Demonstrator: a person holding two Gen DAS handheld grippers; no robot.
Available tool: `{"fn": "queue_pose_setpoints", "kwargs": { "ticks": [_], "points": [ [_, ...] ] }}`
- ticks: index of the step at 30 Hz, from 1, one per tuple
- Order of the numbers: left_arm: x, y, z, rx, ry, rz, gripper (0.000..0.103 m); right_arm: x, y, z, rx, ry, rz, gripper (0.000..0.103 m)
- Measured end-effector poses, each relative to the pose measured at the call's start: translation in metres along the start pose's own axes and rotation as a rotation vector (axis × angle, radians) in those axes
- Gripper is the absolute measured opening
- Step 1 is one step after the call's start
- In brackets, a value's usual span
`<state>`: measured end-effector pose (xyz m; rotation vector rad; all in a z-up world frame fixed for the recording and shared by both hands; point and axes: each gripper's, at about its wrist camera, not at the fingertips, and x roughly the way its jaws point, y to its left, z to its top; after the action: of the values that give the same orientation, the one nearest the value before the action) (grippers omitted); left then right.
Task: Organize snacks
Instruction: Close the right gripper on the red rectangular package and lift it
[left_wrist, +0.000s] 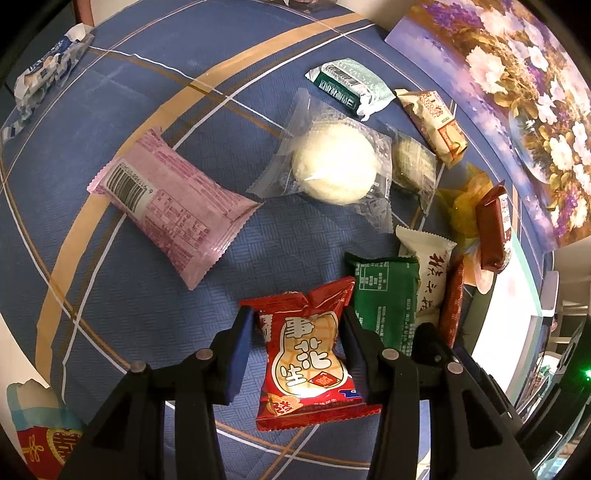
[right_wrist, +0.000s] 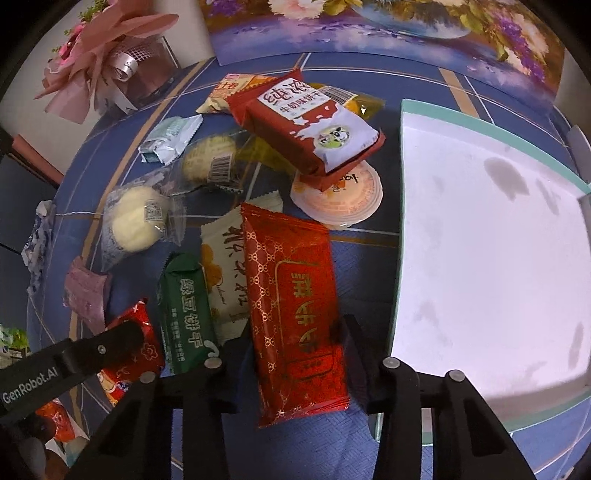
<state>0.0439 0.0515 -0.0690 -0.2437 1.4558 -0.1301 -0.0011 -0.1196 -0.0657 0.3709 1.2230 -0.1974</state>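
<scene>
Snacks lie scattered on my blue cloth (left_wrist: 110, 302). L wrist view: my left gripper (left_wrist: 297, 339) is closed on a red peanut pack (left_wrist: 310, 365), pads pressing both sides; pink pack (left_wrist: 173, 206) beyond. R wrist view: my right gripper (right_wrist: 295, 354) straddles a red-gold pack (right_wrist: 295, 314), fingers narrow; can't tell if pads touch. White tray (right_wrist: 491, 266) just beside.

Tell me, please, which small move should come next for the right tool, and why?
Probably lift it toward the white tray. The right tool has its fingers on both sides of the long red packet, apparently pressing it, and the tray lies empty just beside. The left tool already holds the peanut packet.
</scene>
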Motion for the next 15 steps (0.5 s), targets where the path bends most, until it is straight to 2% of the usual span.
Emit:
{"fn": "queue_pose_setpoints", "kwargs": {
  "ticks": [8,10,15],
  "points": [
    [0.005,-0.003,-0.003,0.002,-0.008,0.009,0.048,-0.013,-0.005,-0.004,0.017,-0.017,0.010,0.032],
    [0.005,-0.004,-0.004,0.002,-0.011,0.009,0.048,-0.017,-0.008,-0.004,0.024,-0.024,0.019,0.026],
    [-0.002,-0.004,-0.006,0.002,-0.018,0.012,0.048,-0.029,-0.022,-0.004,0.066,-0.039,0.053,0.019]
  ]
}}
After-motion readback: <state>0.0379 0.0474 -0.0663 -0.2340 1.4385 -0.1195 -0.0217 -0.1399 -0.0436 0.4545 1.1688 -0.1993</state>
